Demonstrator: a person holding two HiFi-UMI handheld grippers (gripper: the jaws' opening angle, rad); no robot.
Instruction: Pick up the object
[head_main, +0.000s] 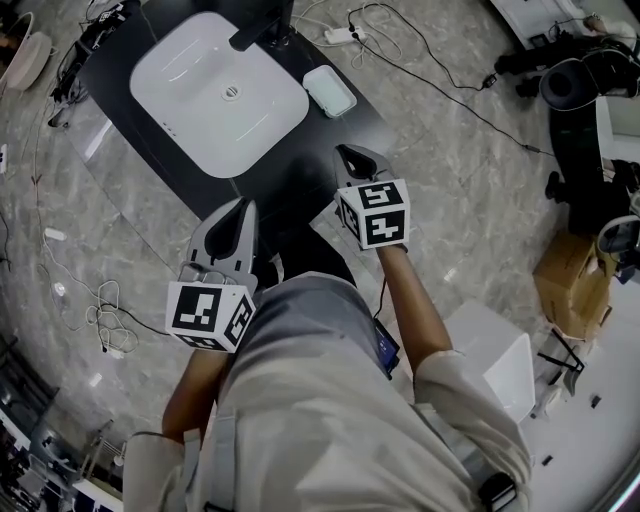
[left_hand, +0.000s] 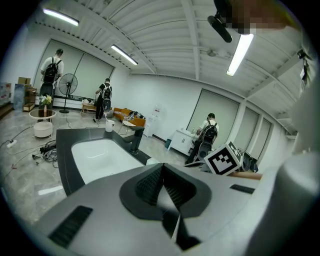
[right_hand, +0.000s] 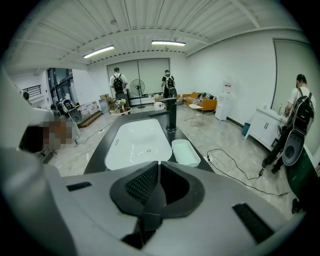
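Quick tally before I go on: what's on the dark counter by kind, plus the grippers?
White sink basin: 1
Black faucet: 1
Pale tray: 1
Grippers: 2, the left gripper and the right gripper, both empty with fingers together
Total: 5

Basin (head_main: 200, 110) open above; faucet (head_main: 262, 25) and tray (head_main: 329, 90) seemingly crowd its far edge.

We record a pale grey, short-sleeved shirt (head_main: 330, 400) at lower centre of the head view. The left gripper (head_main: 243, 208) and right gripper (head_main: 346, 153) have grey shells and black ribbed pads (right_hand: 142, 184). Each bears a white marker cube (head_main: 210, 315) printed with black squares.
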